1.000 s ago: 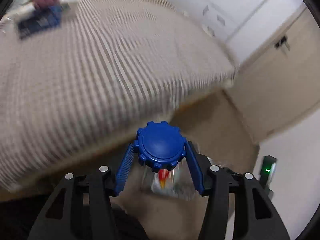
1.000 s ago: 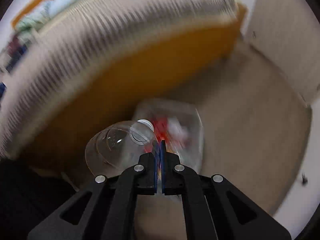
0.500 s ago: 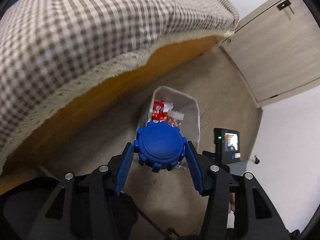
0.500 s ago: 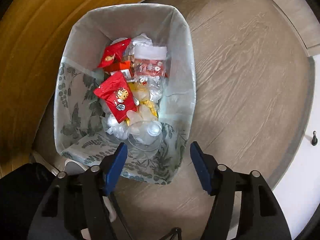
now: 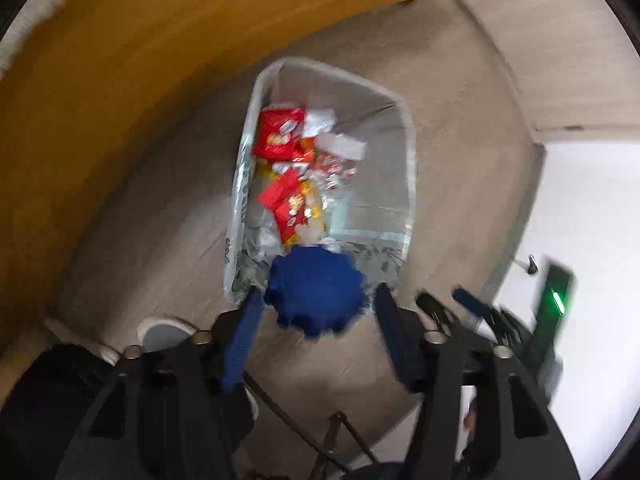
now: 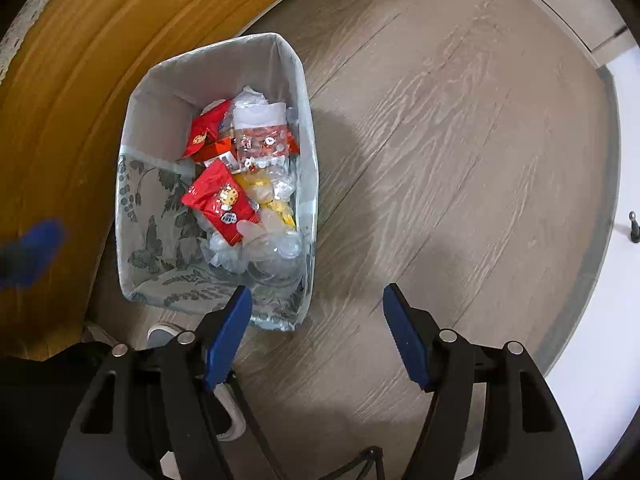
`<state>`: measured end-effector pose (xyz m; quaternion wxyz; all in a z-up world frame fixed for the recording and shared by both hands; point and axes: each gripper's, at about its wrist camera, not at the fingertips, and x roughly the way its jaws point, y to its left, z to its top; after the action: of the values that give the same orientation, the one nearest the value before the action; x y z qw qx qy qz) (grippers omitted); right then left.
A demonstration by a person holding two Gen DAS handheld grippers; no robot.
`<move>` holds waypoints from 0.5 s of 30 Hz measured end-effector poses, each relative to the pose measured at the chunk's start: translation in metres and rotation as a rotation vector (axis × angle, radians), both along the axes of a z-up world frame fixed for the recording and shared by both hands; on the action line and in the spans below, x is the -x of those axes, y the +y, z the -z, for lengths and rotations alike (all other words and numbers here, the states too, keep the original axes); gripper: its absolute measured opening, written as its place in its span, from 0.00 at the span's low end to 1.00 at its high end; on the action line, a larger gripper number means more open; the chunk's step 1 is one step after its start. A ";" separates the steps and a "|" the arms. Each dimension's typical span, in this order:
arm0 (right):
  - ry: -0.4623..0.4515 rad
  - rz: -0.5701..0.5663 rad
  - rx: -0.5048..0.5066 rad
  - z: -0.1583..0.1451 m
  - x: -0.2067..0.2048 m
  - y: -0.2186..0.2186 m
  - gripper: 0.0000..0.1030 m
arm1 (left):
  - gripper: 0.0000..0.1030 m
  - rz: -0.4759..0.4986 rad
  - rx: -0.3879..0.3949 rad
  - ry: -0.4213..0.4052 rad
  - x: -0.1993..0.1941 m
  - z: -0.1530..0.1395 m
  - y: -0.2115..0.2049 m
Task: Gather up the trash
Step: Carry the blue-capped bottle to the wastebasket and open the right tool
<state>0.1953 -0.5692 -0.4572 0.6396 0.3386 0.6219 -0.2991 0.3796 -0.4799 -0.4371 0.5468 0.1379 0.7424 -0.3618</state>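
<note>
A lined trash bin (image 5: 408, 168) (image 6: 308, 136) stands on the floor, holding red snack wrappers (image 6: 220, 200), clear plastic and a clear bottle (image 6: 276, 252). My left gripper (image 5: 316, 320) hovers over the bin's near rim. Its jaws stand apart with a blue round lid (image 5: 316, 292) between them, blurred, with gaps on both sides. The lid also shows as a blue blur at the left edge of the right wrist view (image 6: 32, 252). My right gripper (image 6: 316, 336) is open and empty, above the floor just right of the bin.
A wooden bed frame (image 5: 140, 60) (image 6: 60, 92) runs along the left of the bin. Wood floor (image 6: 460, 160) spreads to the right, up to a white wall (image 6: 600, 280). A device with a green light (image 5: 556, 300) sits at the right. A shoe (image 6: 160, 330) is by the bin.
My left gripper moved over the bin and its jaws opened around the blue lid. My right gripper shifted right of the bin, staying open; the clear bottle it dropped lies in the bin.
</note>
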 end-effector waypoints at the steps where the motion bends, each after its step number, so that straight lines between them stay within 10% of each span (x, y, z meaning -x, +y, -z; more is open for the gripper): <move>1: -0.002 0.001 0.000 0.000 0.002 0.002 0.63 | 0.67 -0.022 -0.002 0.014 -0.002 0.007 0.001; 15: 0.019 -0.036 -0.011 0.005 -0.012 0.010 0.63 | 0.74 0.001 -0.051 -0.031 0.002 0.014 0.001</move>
<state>0.2072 -0.5592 -0.4625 0.6370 0.3278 0.6358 -0.2873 0.3778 -0.4793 -0.4512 0.5544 0.1581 0.7427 -0.3407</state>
